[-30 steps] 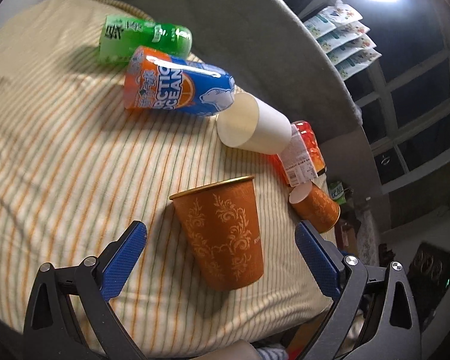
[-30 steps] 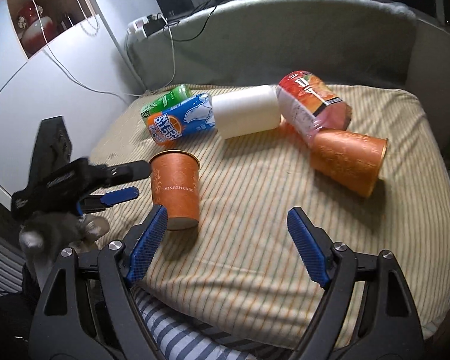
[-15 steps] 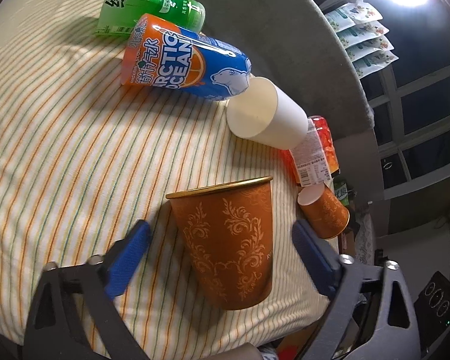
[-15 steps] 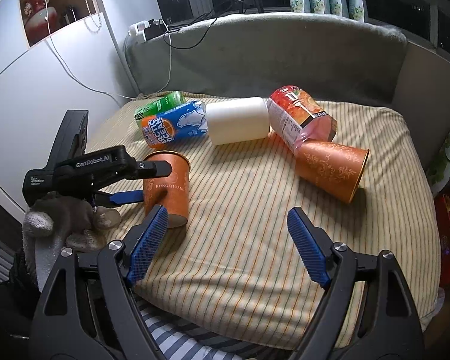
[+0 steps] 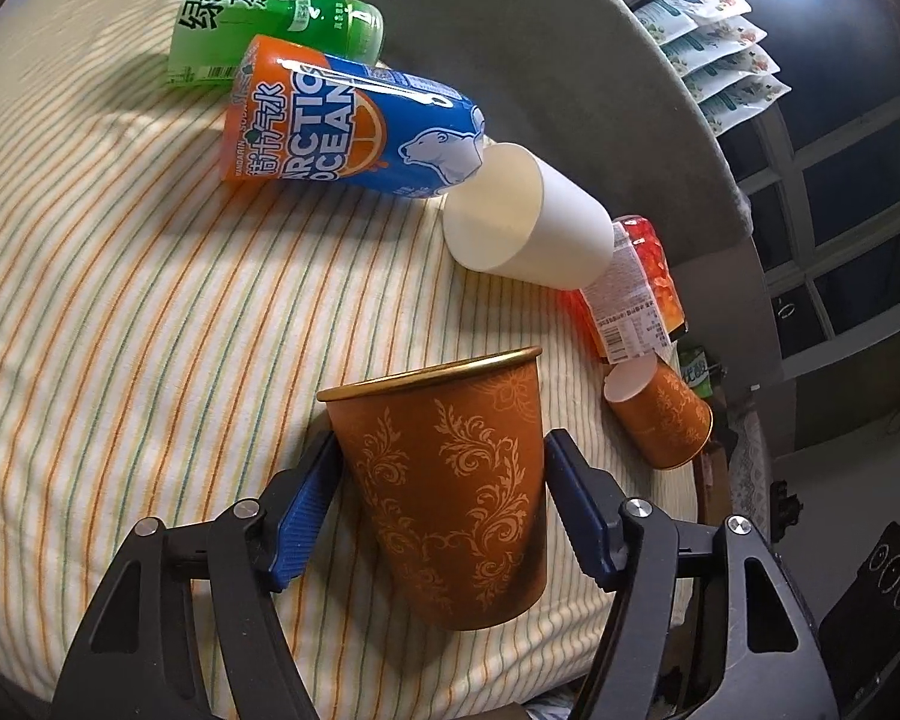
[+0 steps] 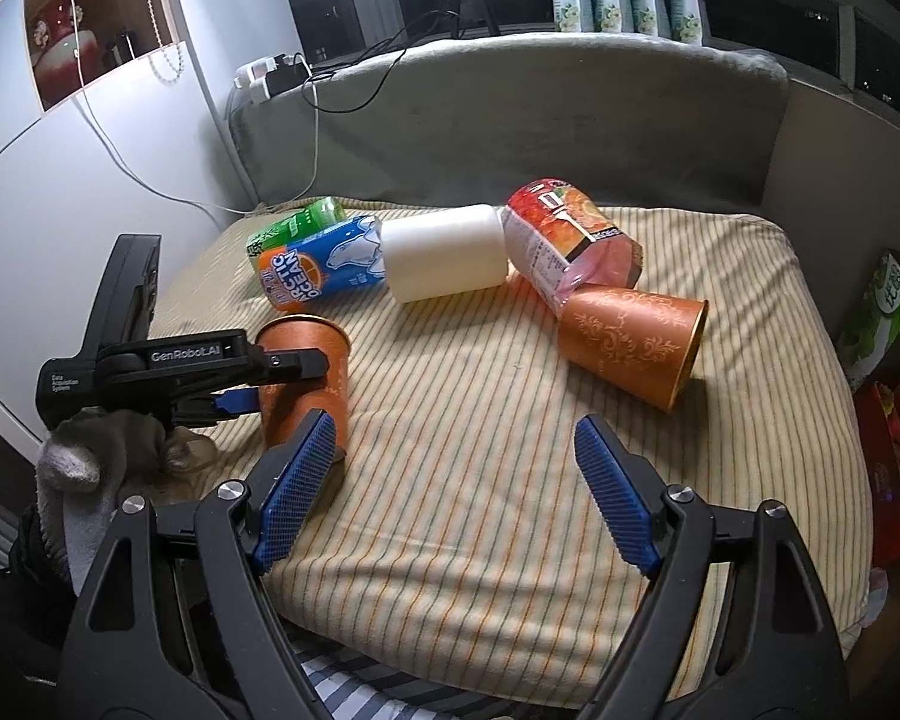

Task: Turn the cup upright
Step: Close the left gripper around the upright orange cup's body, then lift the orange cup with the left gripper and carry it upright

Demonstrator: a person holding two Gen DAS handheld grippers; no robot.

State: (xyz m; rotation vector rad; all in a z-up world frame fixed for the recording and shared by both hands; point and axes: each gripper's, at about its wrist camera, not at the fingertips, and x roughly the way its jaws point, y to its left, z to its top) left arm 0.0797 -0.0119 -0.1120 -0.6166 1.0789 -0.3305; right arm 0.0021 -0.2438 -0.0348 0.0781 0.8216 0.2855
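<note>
Surface: a cushion [image 6: 510,432] covered in cream cloth with orange and green stripes, backed by a grey padded rest [image 6: 510,114]. Room is dim; dark window panes along the top of the right wrist view, a white wall [image 6: 90,192] at left with a cable running to a power strip [image 6: 264,75], hanging packets [image 5: 714,54] at upper right of the left wrist view under a bright lamp.

Upright orange cup [image 5: 450,492] stands mouth-up at lower centre of the left wrist view, gold rim on top. Left gripper [image 5: 441,504] brackets it: blue fingers [image 5: 306,504] sit at both sides of the cup wall, touching or just short of it; true grip cannot be told. Right gripper [image 6: 450,480] is spread wide over bare cloth, holding nothing.

Lying on their sides in a row: green can [image 5: 276,36], Arctic Ocean can [image 5: 348,120], white cup [image 5: 528,228], red pouch [image 5: 636,294], second orange cup [image 6: 630,348] at right.

Change since a second ago: the left fingers, then wide and short of the cup, have advanced and narrowed around it. The right gripper has pulled back a little. Cups and cans unmoved.
</note>
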